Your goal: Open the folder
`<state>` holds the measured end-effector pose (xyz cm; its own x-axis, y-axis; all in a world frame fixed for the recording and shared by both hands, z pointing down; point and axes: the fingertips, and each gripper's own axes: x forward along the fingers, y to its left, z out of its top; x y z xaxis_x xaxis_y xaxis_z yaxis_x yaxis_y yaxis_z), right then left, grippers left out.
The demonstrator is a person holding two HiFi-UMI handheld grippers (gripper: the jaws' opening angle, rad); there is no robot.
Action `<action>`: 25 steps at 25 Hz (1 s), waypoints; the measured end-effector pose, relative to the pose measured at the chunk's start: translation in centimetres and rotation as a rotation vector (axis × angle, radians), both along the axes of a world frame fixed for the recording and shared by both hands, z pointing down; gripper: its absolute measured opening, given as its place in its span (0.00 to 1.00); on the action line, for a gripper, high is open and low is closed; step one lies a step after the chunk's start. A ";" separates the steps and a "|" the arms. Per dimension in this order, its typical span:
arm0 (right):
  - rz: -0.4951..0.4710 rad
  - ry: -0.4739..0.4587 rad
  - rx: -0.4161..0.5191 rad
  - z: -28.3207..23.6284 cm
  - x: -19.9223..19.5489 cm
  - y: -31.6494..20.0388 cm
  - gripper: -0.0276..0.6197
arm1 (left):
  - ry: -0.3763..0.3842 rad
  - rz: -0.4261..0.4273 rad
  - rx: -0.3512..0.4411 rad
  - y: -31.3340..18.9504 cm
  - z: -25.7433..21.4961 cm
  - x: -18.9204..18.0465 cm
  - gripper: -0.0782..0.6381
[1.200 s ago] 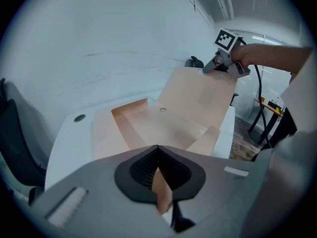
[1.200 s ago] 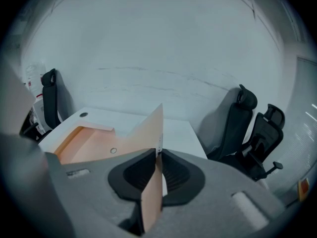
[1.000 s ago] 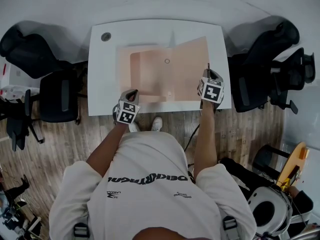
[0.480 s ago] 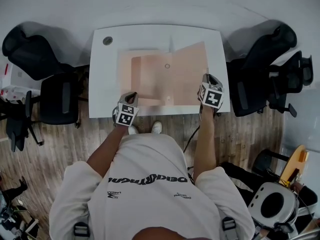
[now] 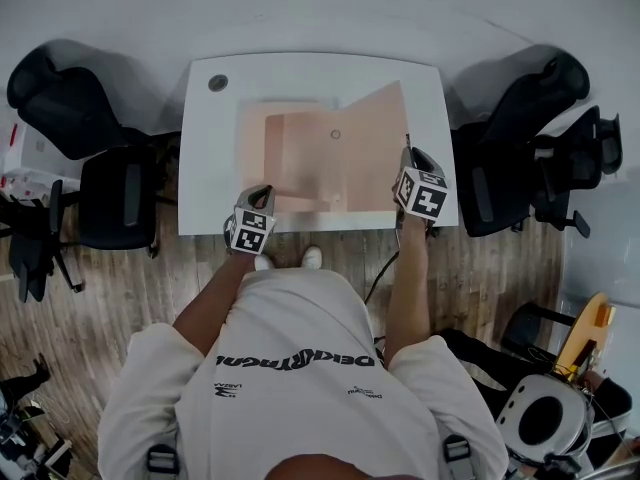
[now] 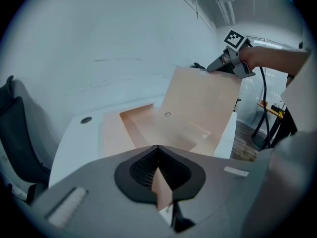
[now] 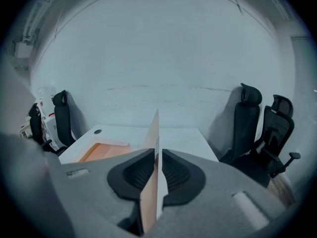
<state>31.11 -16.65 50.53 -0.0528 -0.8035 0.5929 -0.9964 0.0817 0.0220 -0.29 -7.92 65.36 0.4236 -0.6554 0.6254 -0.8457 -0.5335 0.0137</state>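
Observation:
A peach paper folder [image 5: 300,158] lies on the white desk [image 5: 210,168]. Its cover [image 5: 375,138] stands tilted up on the right. My right gripper [image 5: 408,158] is shut on the cover's near right edge; in the right gripper view the sheet [image 7: 154,133] runs edge-on between the jaws of my right gripper [image 7: 157,170], which have just been closing a little on it. My left gripper [image 5: 262,190] is shut on the folder's near left corner, where a peach flap [image 6: 161,185] sits between the pads. The left gripper view shows the raised cover [image 6: 203,98] with the right gripper [image 6: 225,63] at its top.
A round cable hole [image 5: 218,83] marks the desk's far left corner. Black office chairs stand at the left [image 5: 60,108], [image 5: 120,198] and at the right [image 5: 520,108]. Wooden floor lies below the desk's near edge, with the person's shoes [image 5: 312,258] there.
My right gripper has risen and drawn slightly inward with the cover, which now stands steeper. The left gripper has stayed on the near left corner.

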 end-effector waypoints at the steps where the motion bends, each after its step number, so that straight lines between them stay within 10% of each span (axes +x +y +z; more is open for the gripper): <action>1: -0.003 0.006 0.003 -0.2 -0.1 0.0 0.12 | -0.001 0.006 0.003 0.1 0.0 0.2 0.10; 25: -0.072 -0.024 0.153 -6.5 -4.3 2.3 0.11 | 0.041 0.020 0.074 0.7 -2.8 0.7 0.10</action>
<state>26.84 -14.33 44.08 -0.1259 -0.8781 0.4617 -0.9885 0.1501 0.0159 0.43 -7.26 62.53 0.4619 -0.6901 0.5572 -0.8341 -0.5515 0.0084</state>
